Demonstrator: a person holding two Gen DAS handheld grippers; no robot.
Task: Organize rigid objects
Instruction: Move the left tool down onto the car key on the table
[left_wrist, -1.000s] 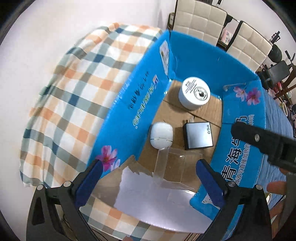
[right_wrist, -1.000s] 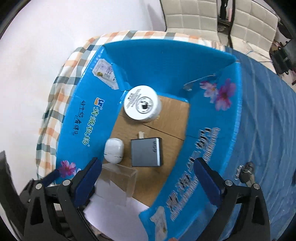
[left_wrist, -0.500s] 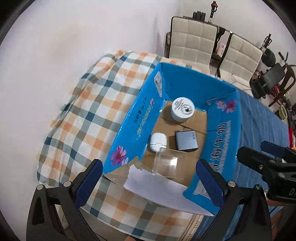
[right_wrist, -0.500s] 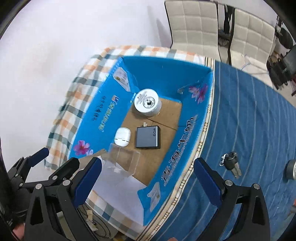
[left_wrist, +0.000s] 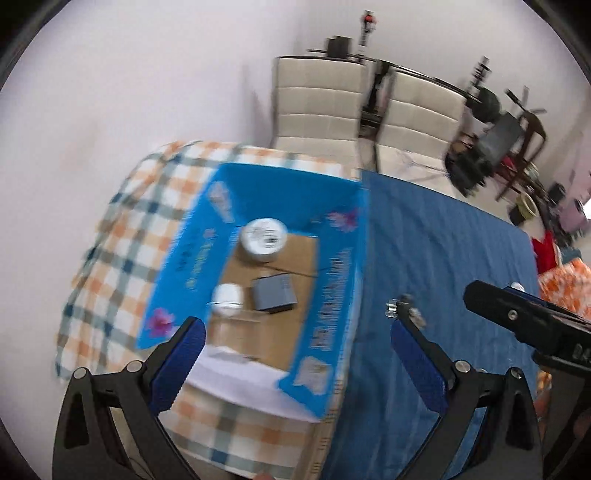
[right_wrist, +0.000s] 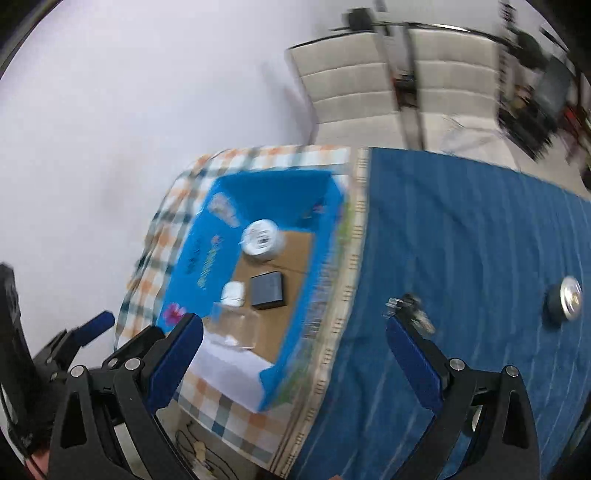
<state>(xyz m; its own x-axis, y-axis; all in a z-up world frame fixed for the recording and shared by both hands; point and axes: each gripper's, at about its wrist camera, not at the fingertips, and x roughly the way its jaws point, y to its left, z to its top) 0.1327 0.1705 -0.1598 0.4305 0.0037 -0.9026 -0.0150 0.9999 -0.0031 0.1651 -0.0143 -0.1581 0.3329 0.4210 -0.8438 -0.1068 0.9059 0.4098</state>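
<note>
An open blue cardboard box (left_wrist: 332, 295) (right_wrist: 207, 251) sits on the checked cloth at the table's left end. Inside lie a white round jar (left_wrist: 263, 240) (right_wrist: 260, 242), a grey flat block (left_wrist: 274, 293) (right_wrist: 267, 294), a white earbud case (left_wrist: 227, 300) (right_wrist: 232, 293) and a clear plastic box (right_wrist: 236, 328). A bunch of keys (left_wrist: 404, 306) (right_wrist: 406, 308) lies on the blue cloth right of the box. A round metal-topped object (right_wrist: 565, 299) lies further right. My left gripper (left_wrist: 295, 354) and right gripper (right_wrist: 293, 354) are open, empty and high above the table.
Two cream padded chairs (left_wrist: 369, 110) (right_wrist: 388, 85) stand behind the table against the white wall. Dark furniture and clutter (left_wrist: 498, 140) fill the far right of the room. The right gripper's black body (left_wrist: 532, 321) shows in the left wrist view.
Both grippers have risen and pulled back from the box and swung right. The box looks smaller now, and the keys and the blue cloth have come into view.
</note>
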